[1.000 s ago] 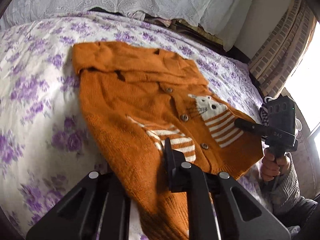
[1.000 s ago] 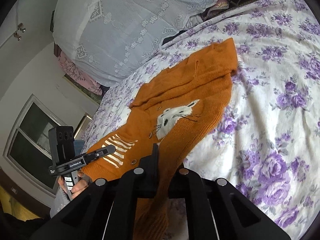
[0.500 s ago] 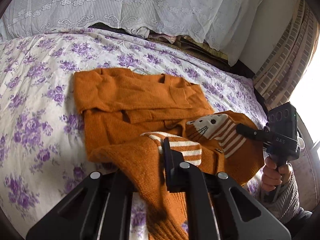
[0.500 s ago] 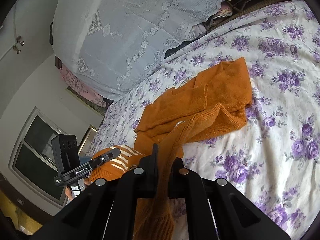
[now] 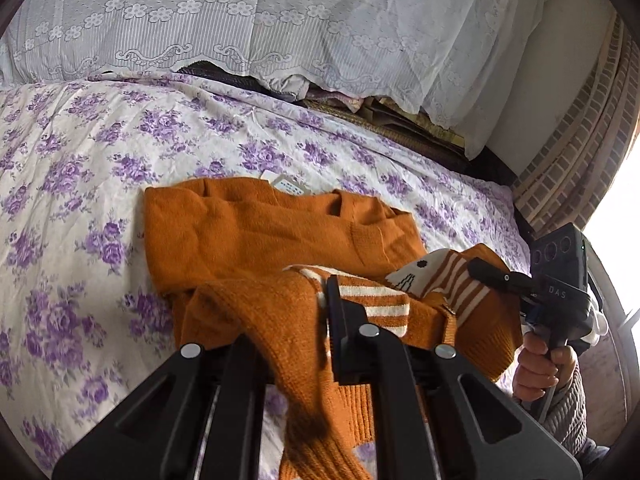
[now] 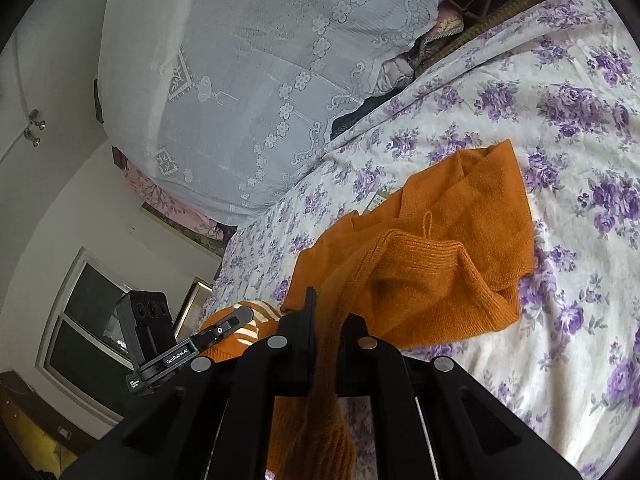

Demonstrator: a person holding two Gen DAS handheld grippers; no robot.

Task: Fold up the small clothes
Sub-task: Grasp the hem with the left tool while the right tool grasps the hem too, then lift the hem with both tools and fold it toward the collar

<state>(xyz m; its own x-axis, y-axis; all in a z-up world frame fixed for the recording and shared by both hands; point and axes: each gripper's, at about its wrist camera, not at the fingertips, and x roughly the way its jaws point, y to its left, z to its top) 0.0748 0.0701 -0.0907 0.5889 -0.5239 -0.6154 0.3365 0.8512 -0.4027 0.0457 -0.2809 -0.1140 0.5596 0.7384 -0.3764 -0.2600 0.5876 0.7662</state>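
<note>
A small orange knit cardigan (image 5: 256,236) with a white cat and stripes lies on the floral bed. Its lower half is lifted and carried over the upper half. My left gripper (image 5: 316,320) is shut on the cardigan's hem, one finger hidden under the knit. My right gripper (image 6: 326,320) is shut on the other hem corner of the cardigan (image 6: 448,248), with fabric hanging down between the fingers. The right gripper also shows in the left wrist view (image 5: 496,278), and the left gripper in the right wrist view (image 6: 236,316).
The bed sheet (image 5: 80,184) is white with purple flowers. A lace-covered pile (image 5: 280,24) stands along the far side. A brick-pattern wall (image 5: 576,152) is at the right. A window (image 6: 88,332) is at the left of the right wrist view.
Both grippers have lifted the cardigan's bottom hem and carried it toward the collar. The garment has gone from flat to folded over; the cat design now bunches near the right gripper.
</note>
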